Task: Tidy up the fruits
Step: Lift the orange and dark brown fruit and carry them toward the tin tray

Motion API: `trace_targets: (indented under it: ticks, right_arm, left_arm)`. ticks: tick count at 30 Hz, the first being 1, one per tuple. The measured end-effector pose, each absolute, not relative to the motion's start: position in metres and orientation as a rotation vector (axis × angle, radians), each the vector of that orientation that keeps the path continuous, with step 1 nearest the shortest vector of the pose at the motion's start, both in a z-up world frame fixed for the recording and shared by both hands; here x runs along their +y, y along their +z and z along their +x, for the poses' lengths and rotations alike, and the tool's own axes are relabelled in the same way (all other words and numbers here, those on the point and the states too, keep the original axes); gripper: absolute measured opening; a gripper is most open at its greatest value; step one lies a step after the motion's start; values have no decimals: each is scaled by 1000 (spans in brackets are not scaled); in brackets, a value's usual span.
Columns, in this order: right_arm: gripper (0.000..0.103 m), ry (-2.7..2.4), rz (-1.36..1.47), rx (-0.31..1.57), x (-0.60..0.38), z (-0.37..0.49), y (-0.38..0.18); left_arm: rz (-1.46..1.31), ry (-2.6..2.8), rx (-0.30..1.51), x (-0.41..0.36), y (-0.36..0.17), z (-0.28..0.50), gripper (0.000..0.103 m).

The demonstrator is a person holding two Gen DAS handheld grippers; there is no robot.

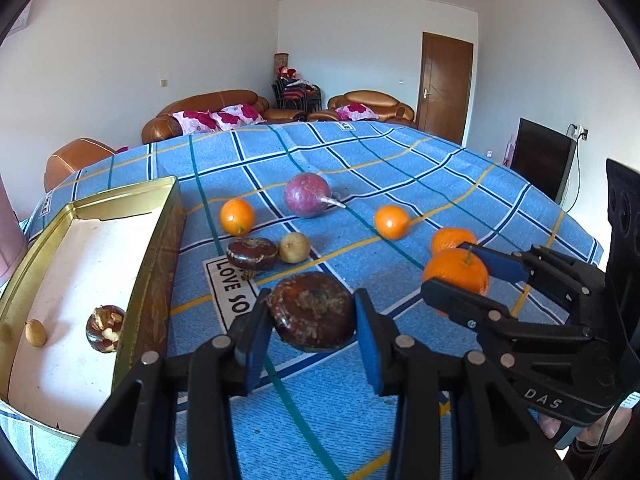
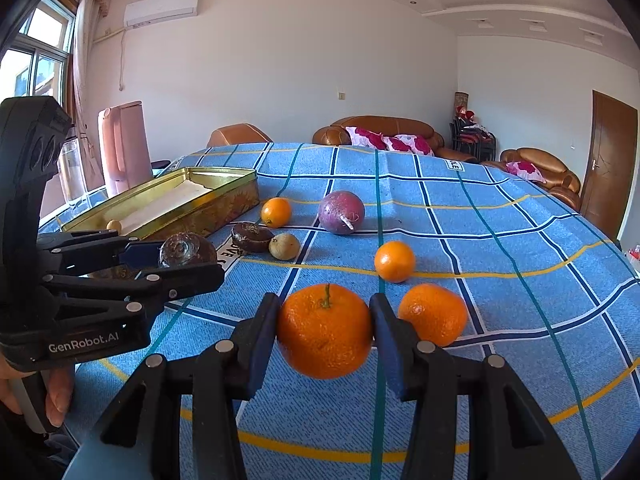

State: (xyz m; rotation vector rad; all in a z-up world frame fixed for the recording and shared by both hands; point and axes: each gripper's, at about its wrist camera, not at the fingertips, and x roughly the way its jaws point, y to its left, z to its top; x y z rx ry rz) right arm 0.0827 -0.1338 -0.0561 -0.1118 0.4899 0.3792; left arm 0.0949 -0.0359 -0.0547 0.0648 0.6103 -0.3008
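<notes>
At frame centre, my left gripper [image 1: 314, 330] clamps a chestnut [image 1: 313, 311]; my right gripper [image 2: 324, 336] clamps a tangerine [image 2: 325, 330].

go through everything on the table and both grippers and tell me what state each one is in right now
left gripper: shut on a brown water chestnut, lifted.
right gripper: shut on a stemmed tangerine, lifted.
gold tin: open, holds a chestnut and a small yellow fruit.
purple radish: lying on the cloth.
second tangerine: loose on the cloth.

Both claws [image 1: 314, 322] [image 2: 325, 330] clamped, loaded
</notes>
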Motion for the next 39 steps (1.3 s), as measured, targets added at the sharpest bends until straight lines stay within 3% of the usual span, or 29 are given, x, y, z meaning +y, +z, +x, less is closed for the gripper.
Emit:
trace_targets:
  ticks: [39]
  right_arm:
    - [48,400,-120,362,-138,63,-52]
  left_arm:
    - [48,-282,448,-28,-42,69,41]
